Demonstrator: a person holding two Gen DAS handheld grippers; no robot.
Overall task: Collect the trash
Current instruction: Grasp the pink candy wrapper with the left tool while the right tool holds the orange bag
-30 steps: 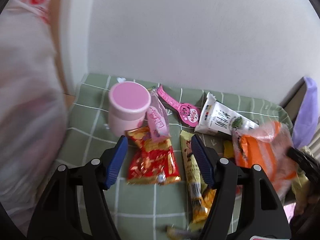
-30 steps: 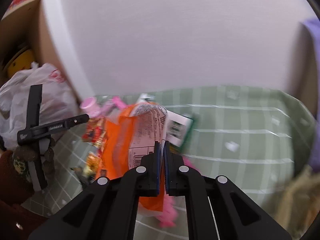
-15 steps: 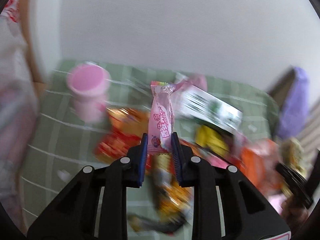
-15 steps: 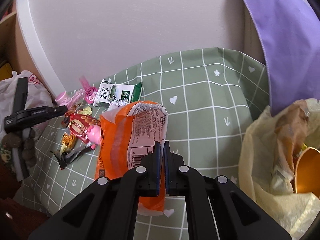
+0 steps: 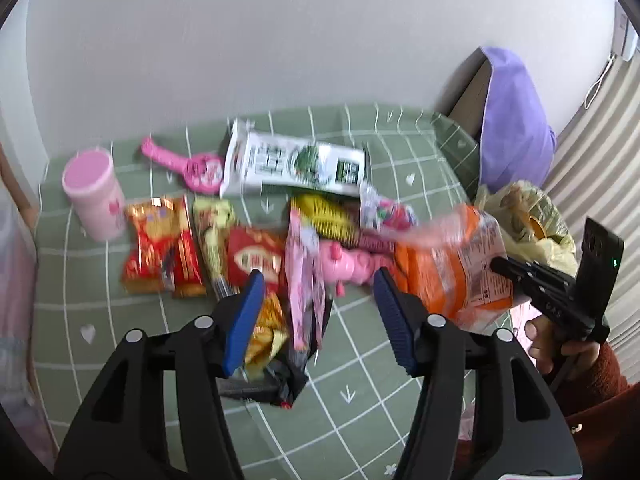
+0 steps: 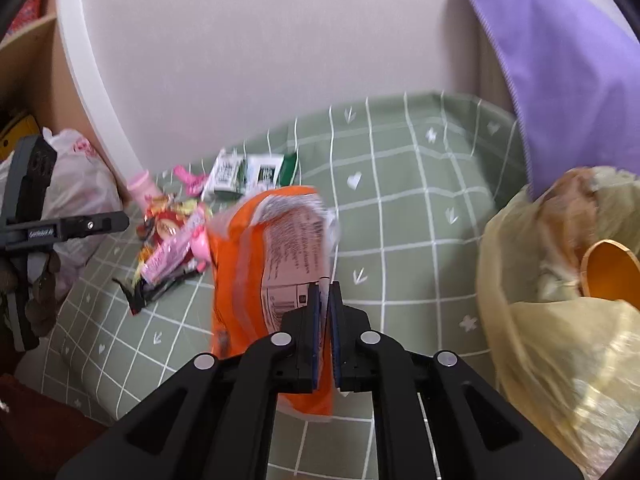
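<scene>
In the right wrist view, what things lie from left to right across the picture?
White plastic bag → wrapper pile → orange bag → yellow trash bag.

Home room: green checked tablecloth [image 6: 400, 208], snack wrappers [image 5: 160, 248], wooden shelf [image 6: 36, 64].

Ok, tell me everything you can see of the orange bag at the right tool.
The orange bag is crinkly plastic film with a pale printed back panel and a barcode. It hangs tilted above the green checked cloth, blurred. Its lower edge sits between the right tool, whose jaws are opening. Whether the pads still press it is unclear.
</scene>
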